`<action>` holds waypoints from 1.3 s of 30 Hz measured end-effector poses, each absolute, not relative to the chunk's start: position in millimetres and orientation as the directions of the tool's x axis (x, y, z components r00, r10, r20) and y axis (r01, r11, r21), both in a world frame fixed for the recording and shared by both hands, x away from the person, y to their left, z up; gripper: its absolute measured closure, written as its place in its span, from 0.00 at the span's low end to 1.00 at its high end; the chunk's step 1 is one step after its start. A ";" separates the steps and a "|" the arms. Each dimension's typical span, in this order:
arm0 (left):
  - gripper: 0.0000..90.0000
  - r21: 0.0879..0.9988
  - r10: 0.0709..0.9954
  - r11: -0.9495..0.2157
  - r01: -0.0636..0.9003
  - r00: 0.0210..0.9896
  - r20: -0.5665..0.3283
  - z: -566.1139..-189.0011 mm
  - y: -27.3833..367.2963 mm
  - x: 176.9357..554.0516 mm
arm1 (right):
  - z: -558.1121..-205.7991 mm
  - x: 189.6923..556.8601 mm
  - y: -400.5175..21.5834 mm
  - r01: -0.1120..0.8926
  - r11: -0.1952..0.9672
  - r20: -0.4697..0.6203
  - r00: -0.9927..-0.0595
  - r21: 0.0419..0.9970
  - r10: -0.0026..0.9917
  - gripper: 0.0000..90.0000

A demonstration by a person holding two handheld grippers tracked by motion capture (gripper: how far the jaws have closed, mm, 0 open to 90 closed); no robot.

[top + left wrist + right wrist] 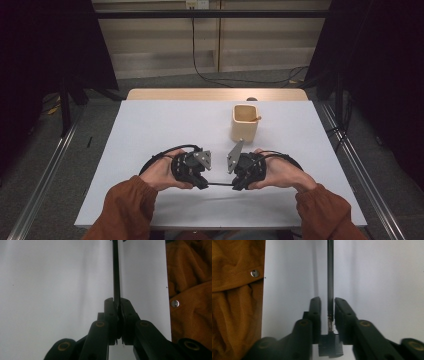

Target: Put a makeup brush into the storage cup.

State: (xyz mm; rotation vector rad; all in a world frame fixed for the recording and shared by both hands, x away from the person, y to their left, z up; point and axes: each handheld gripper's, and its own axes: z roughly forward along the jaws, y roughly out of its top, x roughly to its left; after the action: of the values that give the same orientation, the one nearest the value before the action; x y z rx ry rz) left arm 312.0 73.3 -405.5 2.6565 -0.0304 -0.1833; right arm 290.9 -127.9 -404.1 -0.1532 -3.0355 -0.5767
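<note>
Both hand-held grippers sit low over the near middle of the white desk (150, 130), tips turned toward each other, with a thin black rod (220, 184) stretched level between them. Left hand-held gripper (204, 183) is clamped on one end of that rod: in the left gripper view its jaws meet tight around the rod (116, 277), which runs straight away from the tips over the desk. Right hand-held gripper (235, 186) has the other end lying between its jaws, yet in the right gripper view the pads stand slightly apart from the rod (330, 277) on both sides, so it is released rather than gripping. Below that rod end, at the root of the jaws, lies a small dark comb-toothed piece (331, 347). Farther back on the desk, well apart from both grippers, stands a pale wooden cup (245, 121). Rust-brown sleeves (125, 207) cover the forearms.
</note>
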 end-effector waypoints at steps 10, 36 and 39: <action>0.96 0.485 -0.024 -0.874 0.043 0.991 -0.131 -404.7 81.9 312.7 | -399.5 290.8 -134.6 0.146 0.895 0.065 -0.989 0.421 0.130 0.61; 0.95 0.566 0.056 -0.816 0.117 0.991 -0.123 -401.7 106.3 312.9 | -389.6 295.0 -176.1 0.249 0.677 0.034 -0.949 0.693 0.315 0.10; 0.95 0.570 0.073 -0.811 0.130 0.990 -0.121 -402.3 107.3 314.3 | -391.4 294.0 -181.4 0.251 0.665 0.033 -0.946 0.703 0.323 0.07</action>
State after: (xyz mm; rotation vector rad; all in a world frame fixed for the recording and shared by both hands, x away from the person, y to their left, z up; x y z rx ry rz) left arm 314.3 107.3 -402.3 2.5202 0.1412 -0.1242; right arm 294.0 -181.4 -391.4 -0.5107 -2.9525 -1.2237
